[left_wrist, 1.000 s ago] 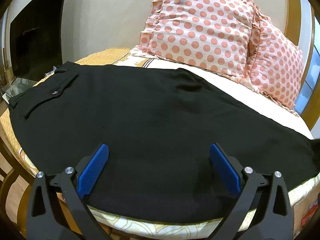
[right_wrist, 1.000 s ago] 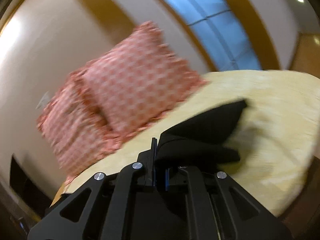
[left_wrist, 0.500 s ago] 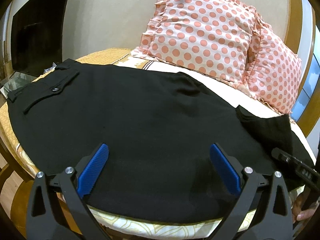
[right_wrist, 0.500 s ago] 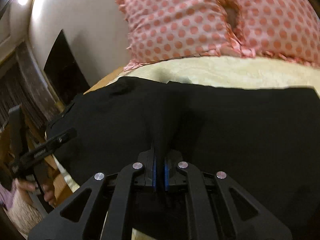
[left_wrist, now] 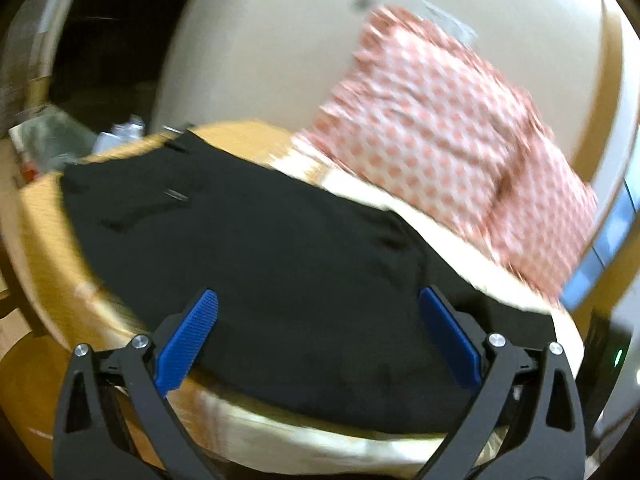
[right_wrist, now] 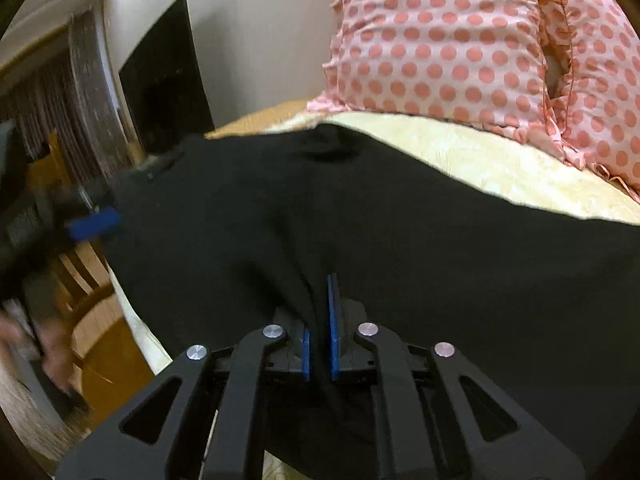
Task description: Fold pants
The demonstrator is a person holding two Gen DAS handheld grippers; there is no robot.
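From the left wrist view I see my left gripper (left_wrist: 318,336) poised low over the near edge of the bed (left_wrist: 280,444), its jaws spread wide and released, the blue pads (left_wrist: 188,336) apart with nothing between them. The black pants (left_wrist: 280,252) lie spread flat across the bed ahead of the jaws, waistband end toward the far left. Behind them two pink polka-dot pillows (left_wrist: 452,160) lean against the wall, and some clutter sits on a surface at the far left, too blurred to name. Compared with half a second ago this view is smeared by motion and tilted, the pants sit further off, and the folded-over leg end and the other gripper that showed at the right edge are out of frame. From the right wrist view my right gripper (right_wrist: 319,340) sits low at the near edge with its jaws clenched on a pinched ridge of the pants (right_wrist: 400,240), the cloth rising between the blue pads (right_wrist: 333,320). The left gripper (right_wrist: 92,222) shows at the left as a blurred shape just beside the pants' edge, above a wooden chair (right_wrist: 84,280). The pillows (right_wrist: 460,40) stand beyond the cream bedcover (right_wrist: 480,164). Since the earlier frame the left gripper has climbed higher in this view.
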